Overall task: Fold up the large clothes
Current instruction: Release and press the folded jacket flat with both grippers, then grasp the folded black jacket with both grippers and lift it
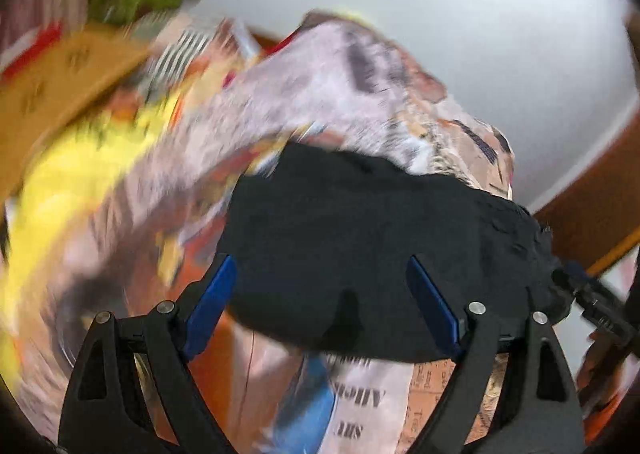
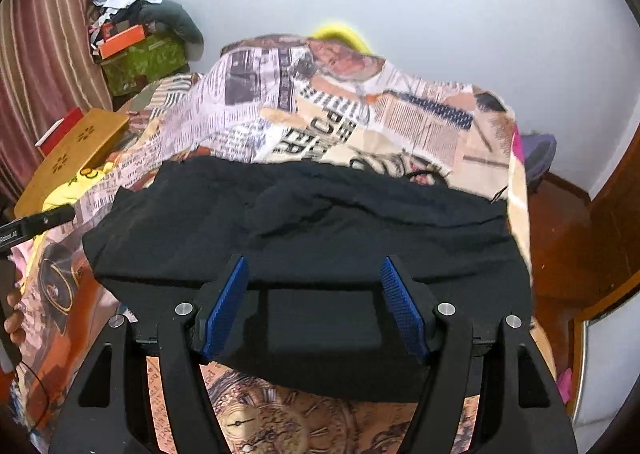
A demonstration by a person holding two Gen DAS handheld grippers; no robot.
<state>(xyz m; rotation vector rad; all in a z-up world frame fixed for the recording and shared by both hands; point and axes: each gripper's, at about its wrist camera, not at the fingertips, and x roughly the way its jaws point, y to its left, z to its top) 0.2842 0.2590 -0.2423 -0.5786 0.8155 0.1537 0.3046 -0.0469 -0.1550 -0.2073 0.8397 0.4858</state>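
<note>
Black garment (image 1: 372, 254), partly folded, lies on a newspaper-print bedspread (image 1: 320, 85). Left wrist view, smeared by blur: the left gripper (image 1: 328, 302) hovers over the garment's near edge, jaws wide apart, nothing between the blue pads (image 1: 212, 302). Right wrist view, sharp: the right gripper (image 2: 316, 302) stands above the same near edge (image 2: 312, 358), jaws parted and empty; the cloth (image 2: 304, 238) forms a broad rumpled band across the bed. Judged step: between folds, neither tool gripping. Next move calls for lowering each gripper onto an edge or corner, then closing.
</note>
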